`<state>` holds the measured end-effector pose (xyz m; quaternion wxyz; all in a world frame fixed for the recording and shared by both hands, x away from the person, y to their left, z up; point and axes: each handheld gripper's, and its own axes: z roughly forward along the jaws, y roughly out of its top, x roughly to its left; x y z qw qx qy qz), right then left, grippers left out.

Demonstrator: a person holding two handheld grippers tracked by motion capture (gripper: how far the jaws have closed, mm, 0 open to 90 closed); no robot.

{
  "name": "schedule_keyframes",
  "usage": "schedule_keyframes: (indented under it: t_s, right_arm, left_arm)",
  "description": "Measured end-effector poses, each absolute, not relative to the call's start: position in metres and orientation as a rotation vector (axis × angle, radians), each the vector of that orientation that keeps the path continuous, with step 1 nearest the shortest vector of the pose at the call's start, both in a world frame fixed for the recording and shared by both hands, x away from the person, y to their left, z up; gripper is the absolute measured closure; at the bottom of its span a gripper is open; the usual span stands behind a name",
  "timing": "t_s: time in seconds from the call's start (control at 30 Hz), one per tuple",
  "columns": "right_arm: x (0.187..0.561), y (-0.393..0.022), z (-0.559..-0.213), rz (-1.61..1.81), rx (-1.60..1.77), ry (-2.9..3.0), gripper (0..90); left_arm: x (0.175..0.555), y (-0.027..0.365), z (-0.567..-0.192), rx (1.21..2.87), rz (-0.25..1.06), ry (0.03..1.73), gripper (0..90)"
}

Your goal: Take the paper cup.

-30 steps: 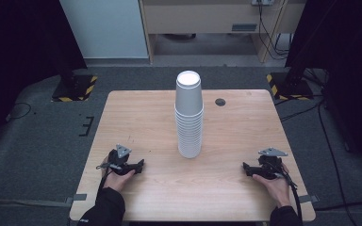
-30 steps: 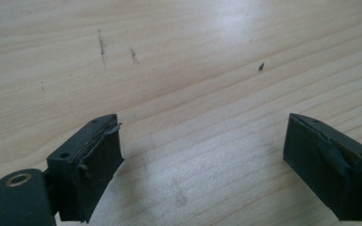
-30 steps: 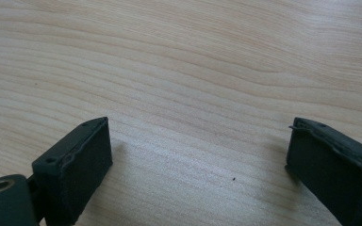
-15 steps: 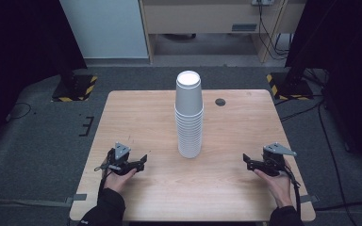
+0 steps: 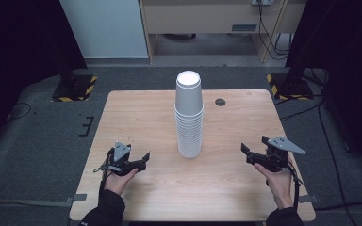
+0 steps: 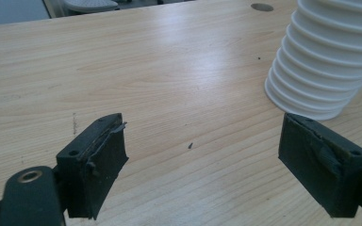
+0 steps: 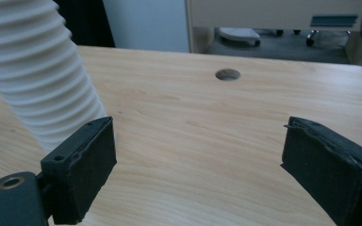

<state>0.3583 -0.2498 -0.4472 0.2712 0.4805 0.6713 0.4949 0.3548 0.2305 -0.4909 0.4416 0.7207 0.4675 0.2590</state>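
While each hand-held gripper, left (image 5: 143, 159) and right (image 5: 246, 153), rests spread wide, the cup stack (image 5: 189, 117) looks light, crushable, tippy; pinch gently near its top rim

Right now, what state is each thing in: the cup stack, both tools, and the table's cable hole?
Cup stack: upright, nested, rims down, standing free mid-table, untouched.
Left tool: open, empty, low over the table, left of the stack.
Right tool: open, empty, right of the stack, apart from it.
Cable hole: uncovered, nothing through it.
Table: bare wood.
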Motion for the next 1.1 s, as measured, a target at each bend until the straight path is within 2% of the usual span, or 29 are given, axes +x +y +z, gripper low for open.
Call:
schedule_keyframes:
  t_s: [0.7, 1.1]
  right_arm:
    - [0.359, -0.212, -0.374, 1.519, 1.103, 1.745, 9.2]
    - [0.367, -0.191, -0.350, 1.576, 1.056, 1.755, 9.1]
  left_arm:
    - [0.349, 0.225, -0.460, 1.709, 0.649, 1.087, 14.8]
    - [0.352, 0.211, -0.439, 1.683, 0.611, 1.015, 15.2]
